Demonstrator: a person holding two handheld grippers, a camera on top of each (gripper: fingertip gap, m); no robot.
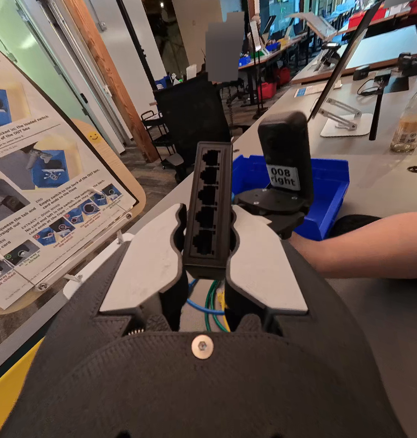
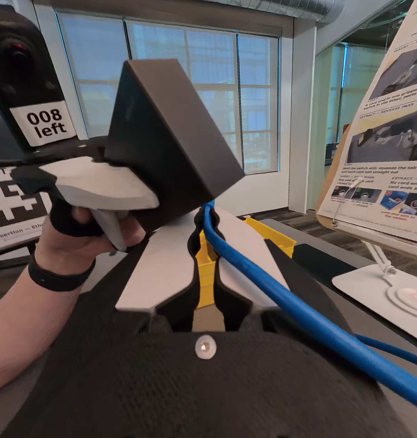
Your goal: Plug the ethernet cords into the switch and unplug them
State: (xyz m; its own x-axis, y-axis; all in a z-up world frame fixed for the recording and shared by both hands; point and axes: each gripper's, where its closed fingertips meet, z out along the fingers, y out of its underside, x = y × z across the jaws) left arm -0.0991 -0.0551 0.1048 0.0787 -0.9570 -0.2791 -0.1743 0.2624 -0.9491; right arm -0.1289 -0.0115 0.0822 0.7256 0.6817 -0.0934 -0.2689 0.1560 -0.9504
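Black plastic filled the middle of the left wrist view: the switch (image 1: 208,208) stood clamped between the fingers of the left gripper (image 1: 207,239), its row of five ports facing the camera. Every port that showed was empty, so no cord was plugged in at that moment. Whether the plugging round had yet to begin or the unplugging was already over, I could not judge from this alone. Below the switch, through the gap between the fingers, loops of a blue cord (image 1: 202,307), a green cord (image 1: 213,305) and a yellow cord (image 1: 223,312) lay loose on the tabletop (image 1: 380,308). Beyond the switch hung the right gripper (image 1: 269,213), in front of a blue bin (image 1: 330,196). An instruction board (image 1: 48,201) leaned at the left.

In the right wrist view, the right gripper (image 2: 206,213) was clenched on a blue cord (image 2: 262,275) close to its end. The cord ran back from the fingertips, over the right-hand finger and off the lower right edge. The plug itself was hidden behind the switch (image 2: 169,132), which the left gripper (image 2: 141,189) held up just ahead, its plain back and side turned to this camera. The cord end was very near the switch body, perhaps touching it; I could not tell which. It looked poised for an insertion. A yellow bin (image 2: 271,232) sat on the tabletop beneath the fingers.
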